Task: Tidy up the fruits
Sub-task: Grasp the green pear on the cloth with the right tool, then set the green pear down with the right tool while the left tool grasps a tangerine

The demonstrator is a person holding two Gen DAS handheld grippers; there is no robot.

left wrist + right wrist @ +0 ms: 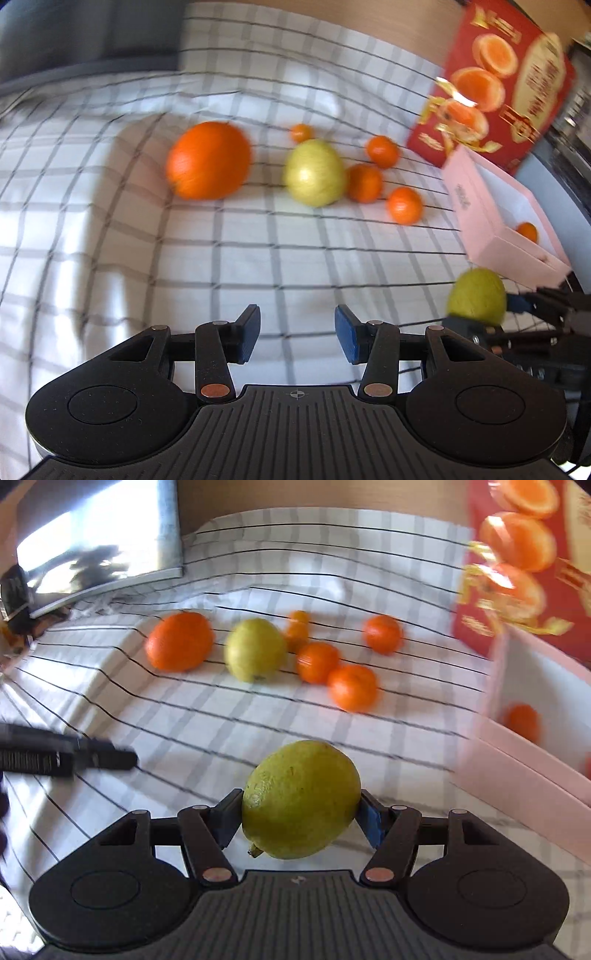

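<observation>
— How are the two hand-held tools angled?

— Both tilt downward over the checked cloth (pixel 221 258). The right gripper (pixel 301 814) points down toward the cloth, and its dark fingers also show at the lower right edge of the left wrist view.

— What is the right one doing?

— It is clamped on a green-yellow lemon (pixel 301 799): a blue pad presses each side of the fruit, which sits crosswise between them, stem end toward the camera, above the cloth.

— And the left?

— The left gripper (pixel 297 338) is released, its blue pads apart with only cloth showing between them. It touches nothing.

— What lies ahead of them?

— Beyond the held lemon, a cluster rests on the cloth: a large orange (pixel 180 641) to the far left, a second lemon (pixel 255 650) just beside it, and several small mandarins (pixel 352 687) to the right of that, some touching each other.

— Anything to the right?

— A pink box (pixel 517 775) stands open, just right of the right gripper, with a mandarin (pixel 522 722) inside. Behind it a red carton (pixel 524 572) printed with oranges stands upright. Nothing lies between the held lemon and the box.
</observation>
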